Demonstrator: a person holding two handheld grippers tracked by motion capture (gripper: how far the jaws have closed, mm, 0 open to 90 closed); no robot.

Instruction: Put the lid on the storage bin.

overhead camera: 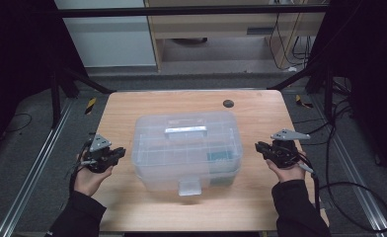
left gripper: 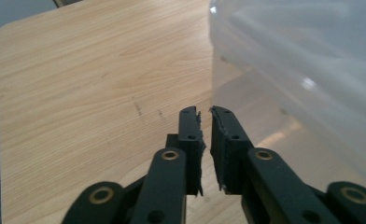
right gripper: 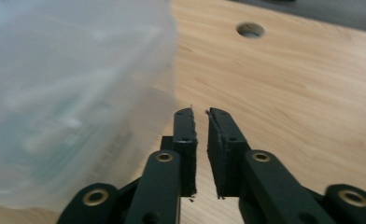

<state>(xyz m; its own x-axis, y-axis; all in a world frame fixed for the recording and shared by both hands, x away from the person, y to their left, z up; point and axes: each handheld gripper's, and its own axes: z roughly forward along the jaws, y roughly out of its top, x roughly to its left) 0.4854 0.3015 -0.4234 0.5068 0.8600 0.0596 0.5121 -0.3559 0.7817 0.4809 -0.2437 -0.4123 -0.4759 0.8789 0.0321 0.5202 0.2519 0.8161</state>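
A translucent plastic storage box (overhead camera: 186,148) with a closed lid, a flat top handle (overhead camera: 185,131) and a front latch (overhead camera: 190,186) stands in the middle of the wooden table (overhead camera: 127,108). Something greenish (overhead camera: 220,157) shows through its right side. My left gripper (overhead camera: 120,153) is held to the left of the box, pointing at its side wall (left gripper: 302,70). A narrow gap separates its jaws (left gripper: 205,110), and nothing is between them. My right gripper (overhead camera: 258,146) mirrors it on the right of the box (right gripper: 69,93), its jaws (right gripper: 200,111) also slightly apart and empty. Neither touches the box.
A round cable hole (overhead camera: 227,103) lies in the table behind the box (right gripper: 250,30). Bare wood borders the box on every side. Cables trail over the floor at the right (overhead camera: 349,197), and metal rails (overhead camera: 28,173) run along both sides of the table.
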